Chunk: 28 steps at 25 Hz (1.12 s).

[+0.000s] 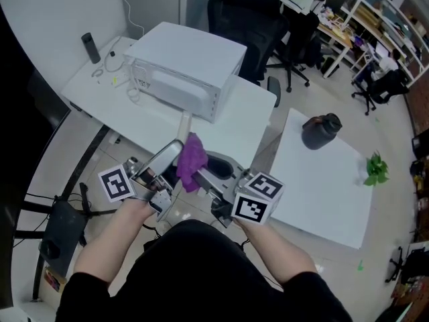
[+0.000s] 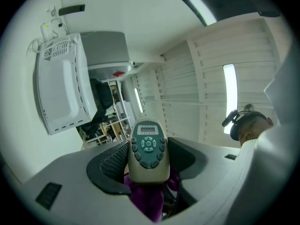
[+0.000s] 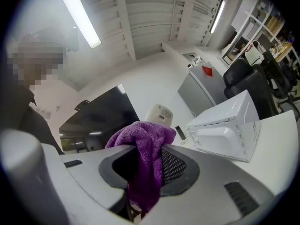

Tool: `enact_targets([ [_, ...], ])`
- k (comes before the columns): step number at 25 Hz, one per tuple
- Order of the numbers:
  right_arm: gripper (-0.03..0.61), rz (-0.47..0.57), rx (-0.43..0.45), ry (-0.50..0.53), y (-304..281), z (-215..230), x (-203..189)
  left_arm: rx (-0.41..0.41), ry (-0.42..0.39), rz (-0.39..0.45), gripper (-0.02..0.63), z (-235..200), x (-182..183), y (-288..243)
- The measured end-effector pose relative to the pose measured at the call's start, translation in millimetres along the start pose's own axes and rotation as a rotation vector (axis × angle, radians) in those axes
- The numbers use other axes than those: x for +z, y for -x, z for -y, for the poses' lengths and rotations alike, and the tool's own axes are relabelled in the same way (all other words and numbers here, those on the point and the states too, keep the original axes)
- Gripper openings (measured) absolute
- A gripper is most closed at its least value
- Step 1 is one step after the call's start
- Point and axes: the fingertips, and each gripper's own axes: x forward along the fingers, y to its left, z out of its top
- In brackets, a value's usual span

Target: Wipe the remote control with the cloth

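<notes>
In the head view my left gripper (image 1: 164, 163) is held in the air in front of me, shut on the grey remote control (image 1: 167, 154). My right gripper (image 1: 203, 173) is shut on the purple cloth (image 1: 192, 159), and the cloth presses against the remote. The left gripper view has the remote (image 2: 149, 151) clamped between the jaws of the left gripper (image 2: 149, 168), buttons facing the camera, with the cloth (image 2: 147, 198) under it. From the right gripper view the cloth (image 3: 146, 161) hangs over the jaws of the right gripper (image 3: 147, 168), and the remote's tip (image 3: 160, 114) shows beyond it.
A white microwave (image 1: 184, 69) stands on the white table (image 1: 248, 116) ahead, with a black bottle (image 1: 90, 47) and cables at its left. A second white table (image 1: 322, 193) at the right carries a black jug (image 1: 320, 131) and a green plant (image 1: 377, 170). Black office chairs (image 1: 244, 19) stand behind.
</notes>
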Motion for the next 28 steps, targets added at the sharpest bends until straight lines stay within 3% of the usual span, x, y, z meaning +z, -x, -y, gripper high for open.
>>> enact_targets([
  [4,0.124,0.036,-0.045,0.018,7.9,12.9,16.9,0.017,-0.013,-0.115,0.253,-3.3,-27.7,8.3],
  [7,0.124,0.072,-0.084,0.044,13.5,24.4,35.8,0.074,-0.079,-0.207,0.253,-16.6,-43.9,20.4],
  [11,0.124,0.094,-0.143,0.102,25.0,33.9,52.8,0.158,-0.173,-0.250,0.252,-33.6,-52.8,27.6],
  [14,0.124,0.052,-0.267,0.244,37.2,47.2,49.9,0.308,-0.372,-0.286,0.253,-65.0,-48.2,34.8],
  [18,0.124,-0.074,-0.426,0.428,52.4,65.1,24.7,0.612,-0.779,-0.454,0.253,-144.6,-47.0,59.0],
  [20,0.124,-0.121,-0.457,0.444,57.9,69.4,10.5,0.730,-0.866,-0.519,0.252,-187.7,-49.7,71.8],
  [24,0.124,-0.191,-0.467,0.422,63.1,70.3,-13.6,0.895,-0.896,-0.605,0.252,-264.0,-56.6,89.7],
  [28,0.124,-0.230,-0.490,0.410,77.6,82.7,-34.0,1.005,-0.850,-0.669,0.253,-316.3,-66.4,94.5],
])
